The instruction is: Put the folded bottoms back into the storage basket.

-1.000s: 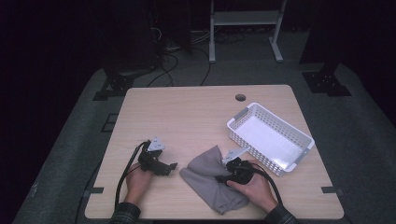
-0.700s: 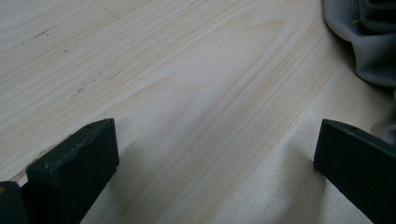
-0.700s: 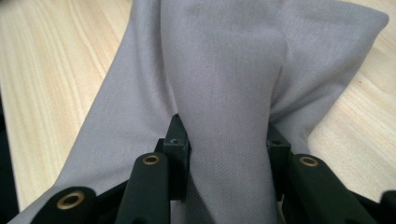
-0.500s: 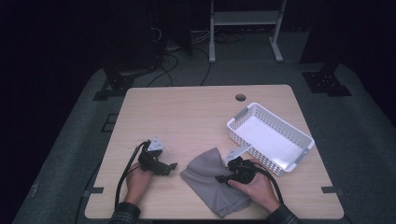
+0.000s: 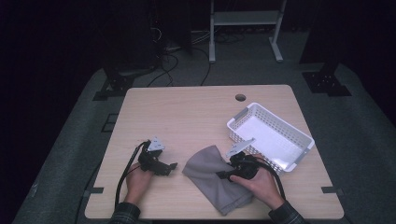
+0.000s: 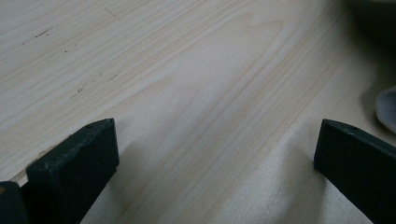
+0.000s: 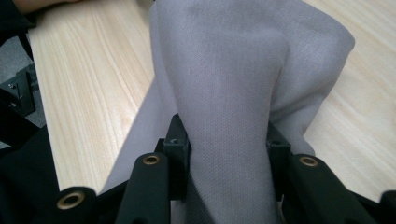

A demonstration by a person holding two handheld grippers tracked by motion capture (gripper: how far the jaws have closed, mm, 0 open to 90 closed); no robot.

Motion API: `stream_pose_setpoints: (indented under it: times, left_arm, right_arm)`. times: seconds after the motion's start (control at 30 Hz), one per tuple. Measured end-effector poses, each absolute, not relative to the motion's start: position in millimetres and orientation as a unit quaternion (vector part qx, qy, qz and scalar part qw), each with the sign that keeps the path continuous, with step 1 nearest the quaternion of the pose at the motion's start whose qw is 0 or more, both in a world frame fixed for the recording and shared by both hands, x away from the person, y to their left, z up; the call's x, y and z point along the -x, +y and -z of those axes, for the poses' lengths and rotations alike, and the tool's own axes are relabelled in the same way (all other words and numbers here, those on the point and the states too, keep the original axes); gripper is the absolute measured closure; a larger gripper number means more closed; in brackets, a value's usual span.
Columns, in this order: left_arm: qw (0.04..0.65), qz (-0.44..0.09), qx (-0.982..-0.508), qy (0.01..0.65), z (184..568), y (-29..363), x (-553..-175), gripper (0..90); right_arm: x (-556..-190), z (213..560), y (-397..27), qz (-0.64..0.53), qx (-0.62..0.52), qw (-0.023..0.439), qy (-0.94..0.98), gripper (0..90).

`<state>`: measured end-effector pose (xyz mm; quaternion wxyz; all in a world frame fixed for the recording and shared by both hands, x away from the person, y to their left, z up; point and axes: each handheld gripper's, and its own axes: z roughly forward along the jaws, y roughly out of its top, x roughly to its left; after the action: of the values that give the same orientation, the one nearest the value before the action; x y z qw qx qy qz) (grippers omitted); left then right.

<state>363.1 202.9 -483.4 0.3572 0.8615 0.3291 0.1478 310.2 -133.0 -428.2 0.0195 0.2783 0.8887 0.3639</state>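
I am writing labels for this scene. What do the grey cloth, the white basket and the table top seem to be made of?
The grey cloth looks like a thin woven fabric, matte: a fine weave and soft folds show. The white basket looks like moulded plastic, with slotted walls and a smooth finish. The table top shows pale wood grain, matte; whether solid wood or laminate I cannot tell.

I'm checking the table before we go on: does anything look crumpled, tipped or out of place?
Only the grey cloth: it lies rumpled near the front edge, with a fold bunched up between the jaws of the right gripper. The white basket sits flat and empty, and the left gripper is open over bare wood.
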Motion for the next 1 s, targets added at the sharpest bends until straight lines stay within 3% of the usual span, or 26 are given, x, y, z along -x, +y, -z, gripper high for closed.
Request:
stream_pose_setpoints:
  times: [1.0]
  left_arm:
    - [0.357, -0.148, -0.861, 0.329, 483.5, 202.8, -363.2, 0.0]
  right_arm:
    - [-322.0, 368.4, -163.8, -0.400, -0.292, 0.052, 0.867, 62.5]
